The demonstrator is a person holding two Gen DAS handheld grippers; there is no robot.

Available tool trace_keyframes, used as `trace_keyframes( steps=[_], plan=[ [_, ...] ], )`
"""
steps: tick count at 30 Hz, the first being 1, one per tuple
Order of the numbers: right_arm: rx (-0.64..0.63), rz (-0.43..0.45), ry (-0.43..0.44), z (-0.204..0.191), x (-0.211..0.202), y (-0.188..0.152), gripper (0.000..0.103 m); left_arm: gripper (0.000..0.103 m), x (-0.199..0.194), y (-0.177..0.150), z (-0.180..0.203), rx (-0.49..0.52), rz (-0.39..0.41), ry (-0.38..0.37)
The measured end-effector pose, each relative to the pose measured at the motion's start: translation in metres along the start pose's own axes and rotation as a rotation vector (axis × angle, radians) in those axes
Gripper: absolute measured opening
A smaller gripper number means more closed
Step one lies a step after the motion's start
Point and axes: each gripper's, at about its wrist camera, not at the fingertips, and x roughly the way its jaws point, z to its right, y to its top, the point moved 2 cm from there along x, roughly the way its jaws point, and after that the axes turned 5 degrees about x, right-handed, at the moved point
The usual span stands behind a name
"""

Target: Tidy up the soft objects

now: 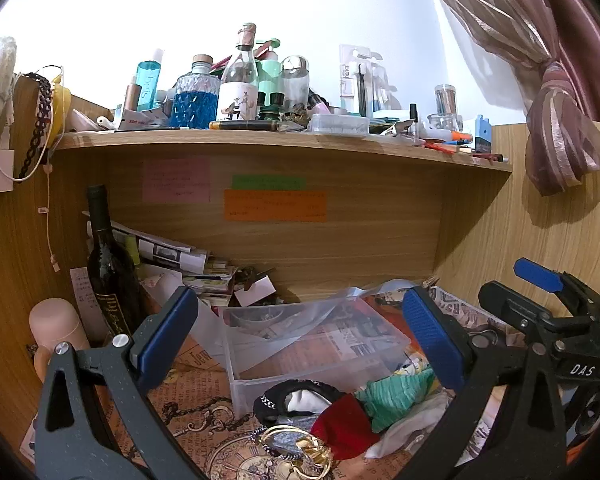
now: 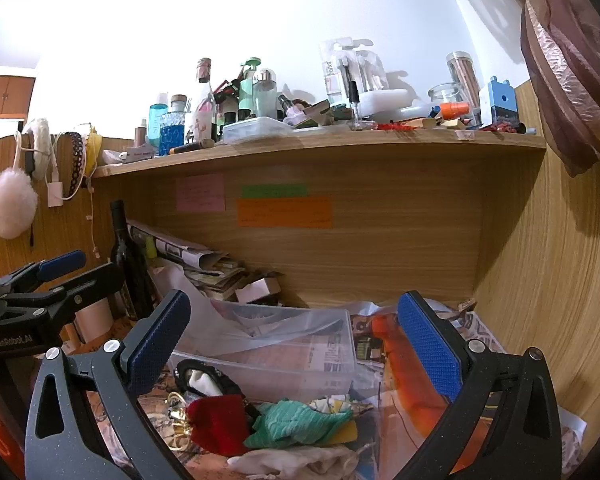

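A pile of soft items lies on the papered desk in front of a clear plastic bin (image 1: 320, 344) (image 2: 276, 348): a red cloth (image 1: 346, 424) (image 2: 216, 424), a green knit cloth (image 1: 400, 394) (image 2: 300, 424), a black pouch with white lining (image 1: 296, 398) (image 2: 204, 376), and a white cloth (image 1: 412, 428) (image 2: 300, 464). My left gripper (image 1: 300, 344) is open and empty, above the pile. My right gripper (image 2: 296, 344) is open and empty, also above the pile, to the right of the left one. The right gripper shows in the left wrist view (image 1: 540, 292).
Gold bangles (image 1: 300, 448) lie by the red cloth. A dark wine bottle (image 1: 108, 264) and stacked papers (image 1: 188, 264) stand at the back left. A crowded shelf (image 1: 284, 140) hangs overhead. Wooden walls close in on both sides. An orange item (image 2: 416, 384) lies right of the bin.
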Motion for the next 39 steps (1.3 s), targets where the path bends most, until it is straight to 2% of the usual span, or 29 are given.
trace_keyframes(
  steps=[32, 35, 39],
  plan=[
    [0.01, -0.008, 0.015, 0.001, 0.002, -0.002, 0.103, 0.103, -0.001, -0.003, 0.005, 0.004, 0.0, 0.0],
    [0.011, -0.016, 0.018, 0.002, 0.004, -0.004, 0.103, 0.103, 0.002, -0.008, 0.005, 0.005, -0.013, -0.012],
    [0.002, -0.043, 0.026, 0.005, 0.008, -0.011, 0.103, 0.103, 0.014, -0.022, 0.001, -0.02, -0.079, -0.043]
  ],
)
